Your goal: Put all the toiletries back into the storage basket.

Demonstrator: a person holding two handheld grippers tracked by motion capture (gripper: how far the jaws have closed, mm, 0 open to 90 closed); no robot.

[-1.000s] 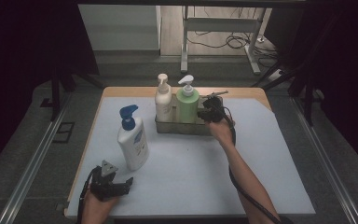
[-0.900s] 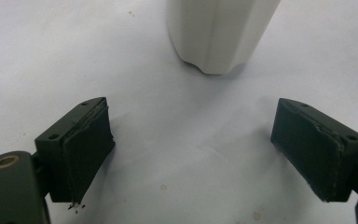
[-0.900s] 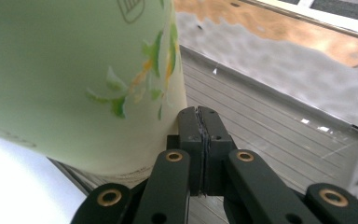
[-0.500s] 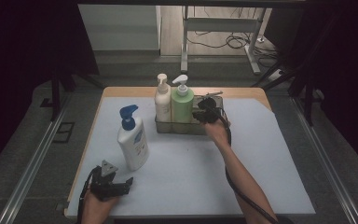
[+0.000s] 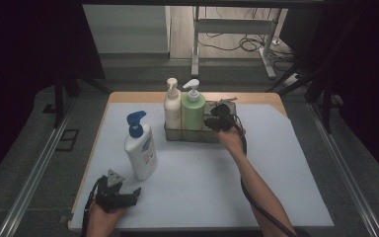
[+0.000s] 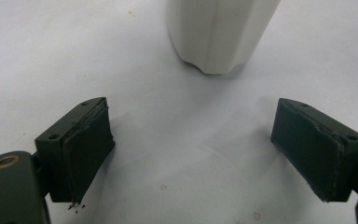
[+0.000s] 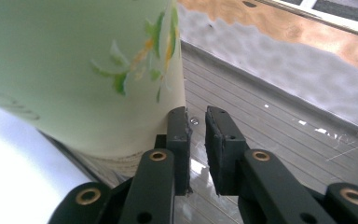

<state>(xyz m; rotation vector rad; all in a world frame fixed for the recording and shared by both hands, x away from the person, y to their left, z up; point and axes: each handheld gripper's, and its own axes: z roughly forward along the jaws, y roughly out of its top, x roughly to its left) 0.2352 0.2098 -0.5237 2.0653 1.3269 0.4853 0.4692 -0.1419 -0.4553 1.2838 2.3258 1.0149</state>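
Right gripper (image 7: 196, 154) at green pump bottle's (image 5: 193, 112) three o'clock, in metal tray (image 7: 279, 126): jaws nearly together, just opening, empty. Left gripper (image 6: 200, 154) apart, empty.

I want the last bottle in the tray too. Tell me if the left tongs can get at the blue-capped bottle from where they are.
Probably yes. The left tongs lie open on the white mat, with the blue-capped bottle standing upright just ahead of them. The mat between them looks bare, and the tray stands farther back.

The high view looks forward and down over the whole table (image 5: 276, 197). The left gripper view sits low near the front left corner, close to the white bottle (image 6: 219, 32). The right gripper view looks closely into the tray (image 7: 270, 116) beside the green bottle (image 7: 74, 70); the high view shares both.
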